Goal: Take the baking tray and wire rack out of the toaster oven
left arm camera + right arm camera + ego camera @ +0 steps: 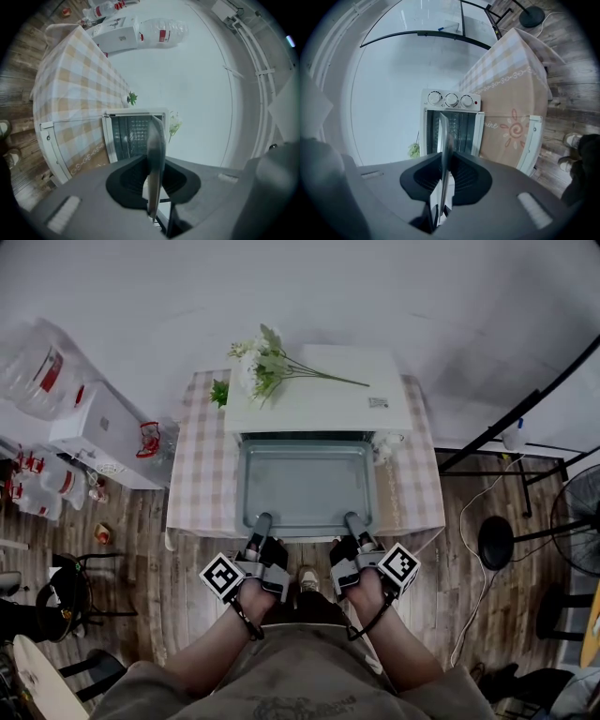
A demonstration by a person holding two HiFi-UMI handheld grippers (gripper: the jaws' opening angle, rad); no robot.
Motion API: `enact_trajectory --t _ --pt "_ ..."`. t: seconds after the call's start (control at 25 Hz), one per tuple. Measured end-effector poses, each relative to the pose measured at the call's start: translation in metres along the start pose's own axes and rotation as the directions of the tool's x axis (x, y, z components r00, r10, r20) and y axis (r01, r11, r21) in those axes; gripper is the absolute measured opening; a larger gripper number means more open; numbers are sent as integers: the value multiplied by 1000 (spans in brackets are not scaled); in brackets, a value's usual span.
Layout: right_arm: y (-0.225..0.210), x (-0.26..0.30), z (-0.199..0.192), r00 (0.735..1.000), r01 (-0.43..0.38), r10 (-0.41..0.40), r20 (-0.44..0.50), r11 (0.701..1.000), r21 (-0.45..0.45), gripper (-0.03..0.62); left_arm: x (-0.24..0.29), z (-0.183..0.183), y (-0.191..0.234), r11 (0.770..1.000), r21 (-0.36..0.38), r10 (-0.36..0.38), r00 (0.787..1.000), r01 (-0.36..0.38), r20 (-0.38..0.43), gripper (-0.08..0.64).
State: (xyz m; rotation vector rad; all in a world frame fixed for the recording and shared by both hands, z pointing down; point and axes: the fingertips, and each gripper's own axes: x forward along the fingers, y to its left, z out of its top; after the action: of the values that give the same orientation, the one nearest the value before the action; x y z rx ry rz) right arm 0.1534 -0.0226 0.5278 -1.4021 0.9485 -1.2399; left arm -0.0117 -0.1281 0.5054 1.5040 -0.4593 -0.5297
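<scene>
2 grips on baking tray (307,486): left gripper (262,520) and right gripper (352,518) clamp its near rim, before toaster oven (319,401)

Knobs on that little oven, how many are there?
3, in one row on the toaster oven: one knob beside the red light, the middle knob, the end knob.

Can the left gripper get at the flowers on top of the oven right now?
Probably not: the left gripper is shut on the baking tray, which lies between it and the flowers.
</scene>
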Motion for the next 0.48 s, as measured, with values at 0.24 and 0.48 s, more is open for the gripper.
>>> enact_trajectory --t 0.24,0.48 --pt "13 -20 -18 1000 -6 6 -27 1000 -13 67 -25 -1 -15 1000 -11 -6 1000 6 -11 54" --pt "21 -18 -35 998 -7 5 -60 1000 -25 67 -41 11 -23 1000 -14 -5 1000 6 21 54"
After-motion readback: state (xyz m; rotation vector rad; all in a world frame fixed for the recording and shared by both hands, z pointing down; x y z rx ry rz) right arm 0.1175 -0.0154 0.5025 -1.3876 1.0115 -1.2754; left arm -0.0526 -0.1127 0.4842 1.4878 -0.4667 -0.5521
